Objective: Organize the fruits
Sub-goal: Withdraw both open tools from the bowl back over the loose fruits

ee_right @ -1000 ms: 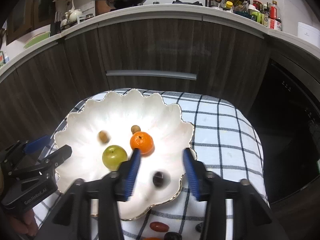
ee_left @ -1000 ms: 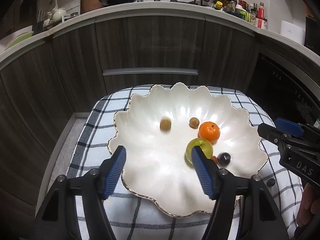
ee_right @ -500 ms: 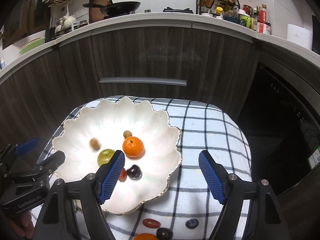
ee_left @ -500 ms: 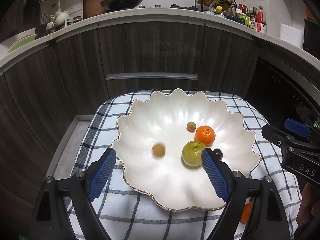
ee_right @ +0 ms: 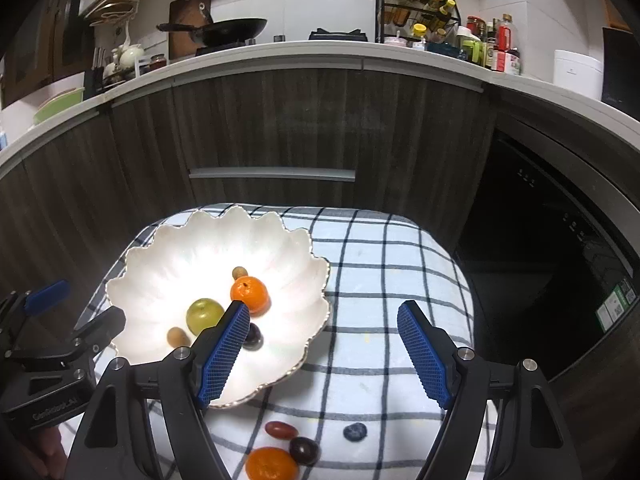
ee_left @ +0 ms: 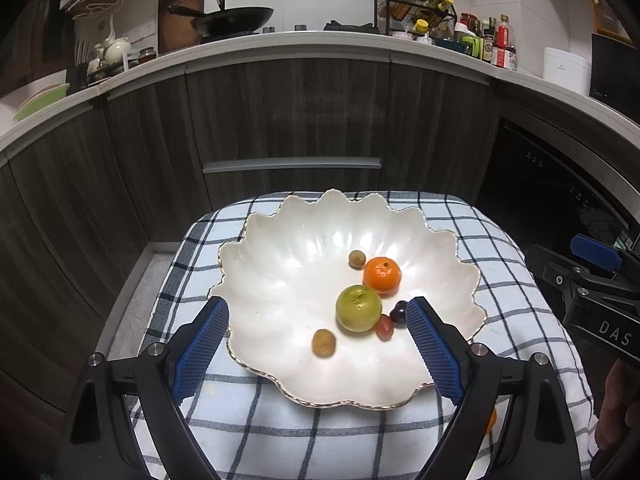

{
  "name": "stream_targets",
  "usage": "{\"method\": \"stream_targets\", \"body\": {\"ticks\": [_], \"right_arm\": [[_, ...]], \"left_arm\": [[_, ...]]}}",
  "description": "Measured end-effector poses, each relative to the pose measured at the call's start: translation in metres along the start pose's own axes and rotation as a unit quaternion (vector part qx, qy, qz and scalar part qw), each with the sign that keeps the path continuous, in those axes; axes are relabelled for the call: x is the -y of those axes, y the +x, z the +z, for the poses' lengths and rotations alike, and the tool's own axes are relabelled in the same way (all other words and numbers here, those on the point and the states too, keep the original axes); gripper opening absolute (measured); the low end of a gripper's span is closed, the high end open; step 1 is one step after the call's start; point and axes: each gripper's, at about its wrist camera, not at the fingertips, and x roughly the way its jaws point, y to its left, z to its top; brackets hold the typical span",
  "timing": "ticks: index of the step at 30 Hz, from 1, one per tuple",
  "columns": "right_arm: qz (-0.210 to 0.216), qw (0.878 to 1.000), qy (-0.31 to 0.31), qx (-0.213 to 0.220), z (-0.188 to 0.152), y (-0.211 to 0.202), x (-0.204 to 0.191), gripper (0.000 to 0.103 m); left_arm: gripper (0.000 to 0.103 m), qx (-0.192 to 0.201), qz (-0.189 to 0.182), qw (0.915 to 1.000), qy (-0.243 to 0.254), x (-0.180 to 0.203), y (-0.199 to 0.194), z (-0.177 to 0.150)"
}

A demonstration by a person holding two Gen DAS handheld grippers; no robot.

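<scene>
Fruits sit mostly in the white scalloped bowl (ee_left: 280, 248), on the checked cloth (ee_right: 380, 264) w/ dark cabinets behind. 6 are in it now: green apple (ee_left: 358, 307), mandarin (ee_left: 382, 275), 2 small brown longan-like ones (ee_left: 357, 259) (ee_left: 323, 343), a reddish grape-tomato-like piece (ee_left: 385, 327) & a dark plum-like one (ee_left: 399, 312).

What changed over the last sec: the near brown fruit was further up the bowl floor and blurred, then slid down toward the near rim; it's sharp now, so prob. settled. The dark fruit was between the right gripper's pads 1 s ago, blurred; now it lies in the bowl beside the apple. Reads as 2 drops just made, 1 per hand.

Left gripper (ee_left: 318, 350): jaws wide & opening a touch more, nothing between the pads, only bowl beneath. Right gripper (ee_right: 324, 354): jaws apart, nothing between them, over bare cloth at the bowl's right edge; wider than 1 s ago. Both views take in more table than before, so both grippers look pulled back & up.

Meaning: not done. 4 pieces wait on the cloth near the right gripper, in the right-wrist view: a red oval one (ee_right: 281, 430), a dark round one (ee_right: 304, 450), a 2nd mandarin (ee_right: 272, 464), a small blue berry (ee_right: 355, 432). Likely next is reaching for those; the berry & oval one look prone to roll.
</scene>
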Motion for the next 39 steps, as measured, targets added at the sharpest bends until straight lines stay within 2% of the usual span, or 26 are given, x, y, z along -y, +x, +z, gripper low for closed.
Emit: {"method": "stream_targets", "body": {"ticks": [13, 27, 39], "right_arm": [[-0.004, 1.000, 0.002, 0.010, -0.007, -0.019, 0.021, 0.077], [-0.017, 1.000, 0.006, 0.008, -0.021, -0.029, 0.057, 0.077], [-0.004, 1.000, -0.012, -0.002, -0.037, -0.029, 0.070, 0.077]], "left_arm": [[0.092, 0.001, -0.003, 1.0000, 0.007, 0.024, -0.017, -0.004], [0.092, -0.005, -0.022, 0.9995, 0.023, 0.058, -0.028, -0.017], [0.092, -0.015, -0.034, 0.9983, 0.045, 0.084, -0.033, -0.037]]}}
